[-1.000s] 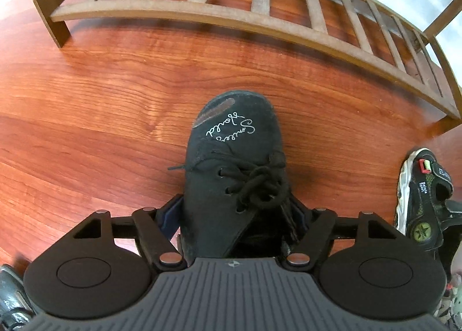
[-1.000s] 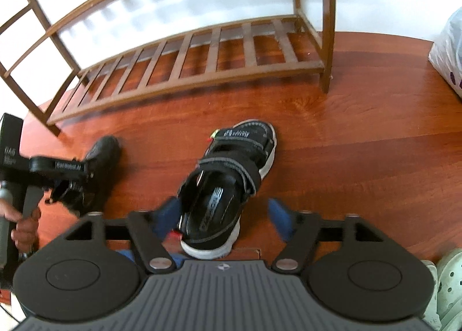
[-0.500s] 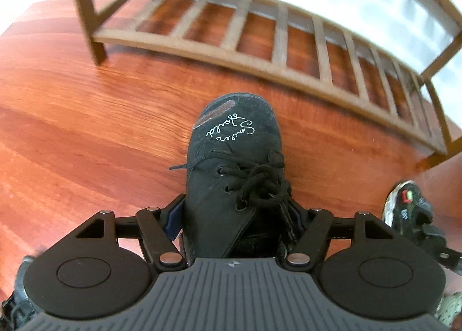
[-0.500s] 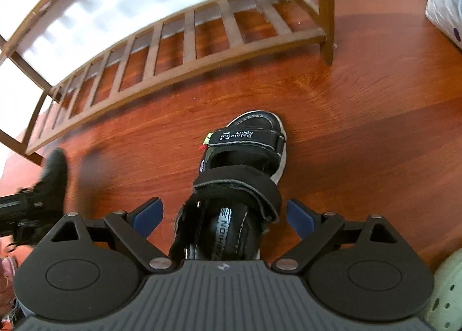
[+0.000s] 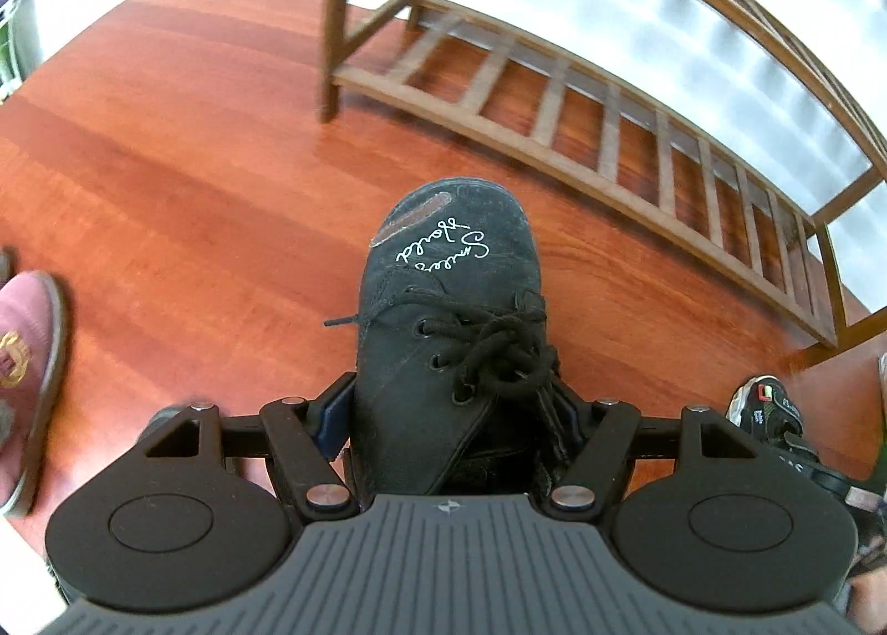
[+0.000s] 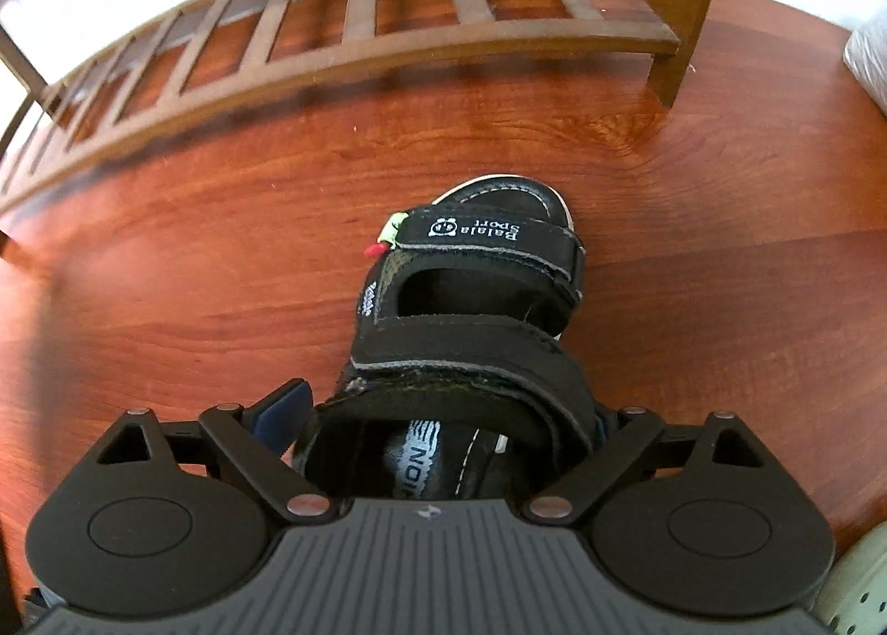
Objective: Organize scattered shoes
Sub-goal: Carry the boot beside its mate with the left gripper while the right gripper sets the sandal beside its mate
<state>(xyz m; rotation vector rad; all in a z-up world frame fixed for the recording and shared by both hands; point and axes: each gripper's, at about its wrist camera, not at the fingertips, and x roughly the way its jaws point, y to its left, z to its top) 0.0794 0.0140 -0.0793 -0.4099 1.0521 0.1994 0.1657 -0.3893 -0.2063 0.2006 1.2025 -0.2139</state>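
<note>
Left wrist view. The left gripper [image 5: 449,408] is clamped on a black lace-up shoe [image 5: 449,313], its blue pads pressed against both sides near the heel. The toe points away from the camera, toward a wooden shoe rack [image 5: 610,136]. White script lettering shows on the toe cap, and the laces are tied in a loose knot. Whether the sole touches the red-brown wood floor [image 5: 166,191] cannot be told from here. The rack's lowest slatted shelf runs across the upper right, with one leg standing on the floor at upper centre. A pink shoe [image 5: 27,374] lies at the left edge, well apart from the black one. A black sandal [image 5: 776,424] shows at the right edge, partly hidden behind the gripper body.

Right wrist view. The right gripper [image 6: 443,413] is spread wide around the heel end of the black sandal [image 6: 471,302]. The left blue pad [image 6: 283,405] stands clear of the sandal with a gap showing; the right finger sits close against the strap, contact not certain. Nothing is gripped. The sandal lies flat on the floor [image 6: 166,275], toe pointing away toward the rack [image 6: 360,42], well short of it. It has two wide straps, the front one printed with white letters, plus a small green and red tab on its left side. The rack's slatted bottom shelf spans the top of the view, its right leg at upper right. A pale green perforated clog [image 6: 854,590] peeks in at the bottom right corner. A white bag [image 6: 870,59] sits at the right edge.
</note>
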